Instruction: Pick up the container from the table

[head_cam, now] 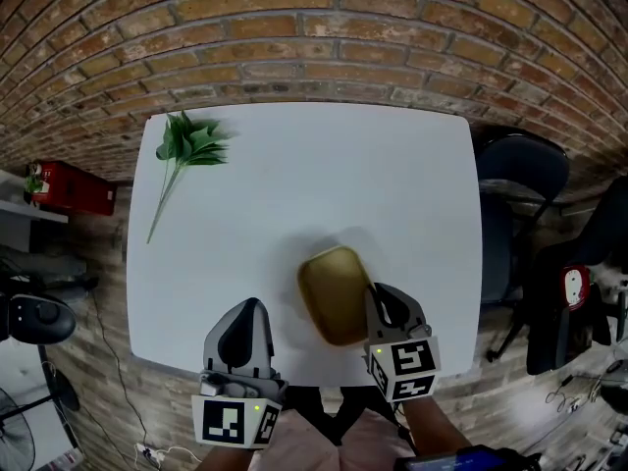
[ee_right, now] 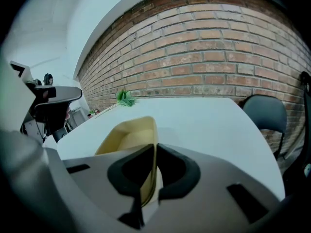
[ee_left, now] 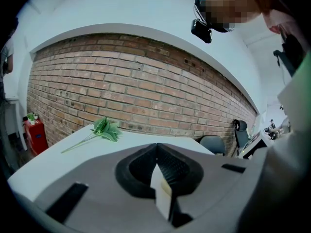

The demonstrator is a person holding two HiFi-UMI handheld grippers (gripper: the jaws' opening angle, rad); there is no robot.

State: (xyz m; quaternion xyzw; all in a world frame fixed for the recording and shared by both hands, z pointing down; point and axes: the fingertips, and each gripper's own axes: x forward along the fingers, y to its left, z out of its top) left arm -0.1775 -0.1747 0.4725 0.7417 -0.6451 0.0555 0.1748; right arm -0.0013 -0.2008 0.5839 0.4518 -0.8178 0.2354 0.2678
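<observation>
A shallow yellow container lies on the white table near its front edge. My right gripper is shut on the container's right wall. In the right gripper view the thin yellow wall runs straight between the two dark pads, and the container stretches away to the left. My left gripper hovers over the table's front edge, left of the container and apart from it. The jaws of the left gripper meet at the tips with nothing held.
A green leafy sprig lies at the table's far left corner. A dark office chair stands off the table's right side. A red object sits left of the table. A brick wall runs behind.
</observation>
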